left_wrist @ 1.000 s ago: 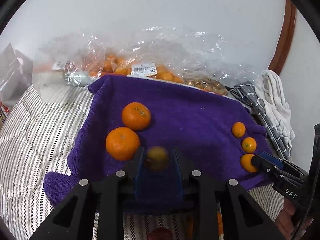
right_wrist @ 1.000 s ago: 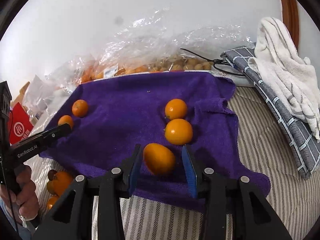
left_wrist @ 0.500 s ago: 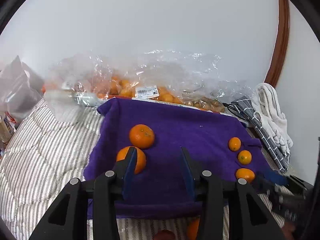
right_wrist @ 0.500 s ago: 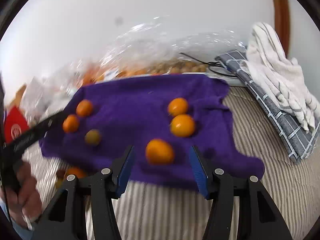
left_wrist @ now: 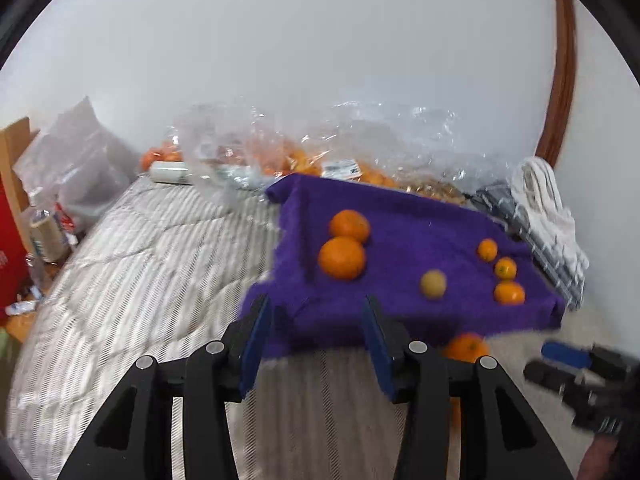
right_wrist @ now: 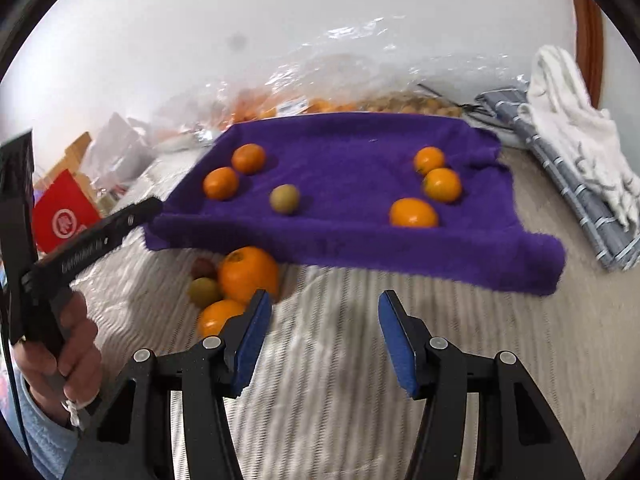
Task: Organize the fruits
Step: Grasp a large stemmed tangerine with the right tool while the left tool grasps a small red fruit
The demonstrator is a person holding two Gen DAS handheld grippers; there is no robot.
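On the purple towel (right_wrist: 360, 216) lie five oranges (right_wrist: 413, 213) and one greenish fruit (right_wrist: 284, 198). Off its edge at seven o'clock sit two oranges (right_wrist: 248, 273), one greenish fruit (right_wrist: 205, 291), one reddish (right_wrist: 203, 268).

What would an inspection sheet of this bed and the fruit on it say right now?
Surface: striped quilt, with a purple towel spread on it.
Job's things: on the towel, two oranges on one side, three small oranges on the other, one greenish fruit between; a loose fruit pile on the quilt beside the towel.
Clutter: clear plastic bags of fruit, folded cloths, red box.
Grippers: left gripper opening, nothing between the jaws; right gripper open, empty.
Cables: black cord behind the towel.
Surroundings: white wall, wooden trim.
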